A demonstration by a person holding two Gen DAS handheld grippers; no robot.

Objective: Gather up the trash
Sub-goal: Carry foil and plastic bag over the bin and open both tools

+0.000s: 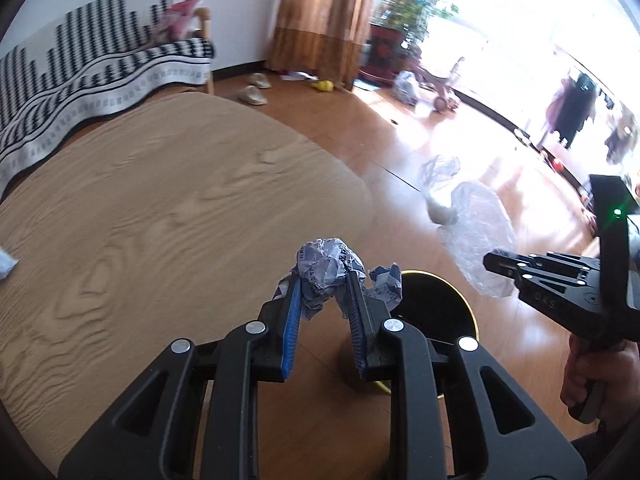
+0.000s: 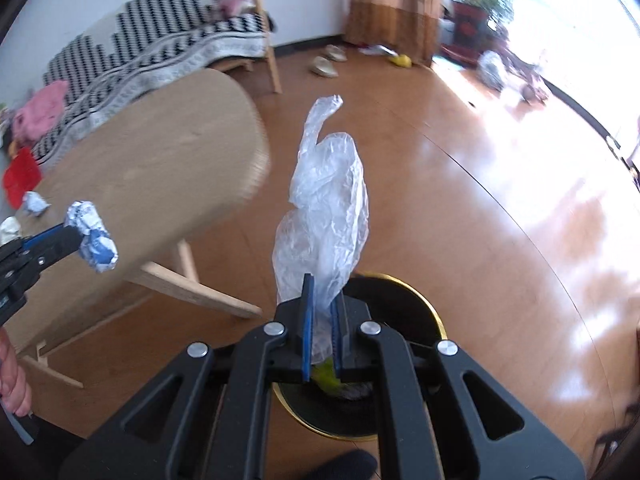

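Open floor [image 2: 460, 208] right of table [image 2: 160, 168]; bin mouth [image 2: 400, 292] unobstructed below

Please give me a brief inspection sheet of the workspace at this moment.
Surface: wooden table, mostly bare.
Job's things: crumpled paper ball and clear plastic bag, both held; black bin with gold rim on the floor below.
Clutter: another paper wad at the table's edge.
Grippers: left gripper shut on the paper ball; right gripper shut on the bag.
Cables: nothing seen.
Surroundings: patterned sofa, curtain, slippers.
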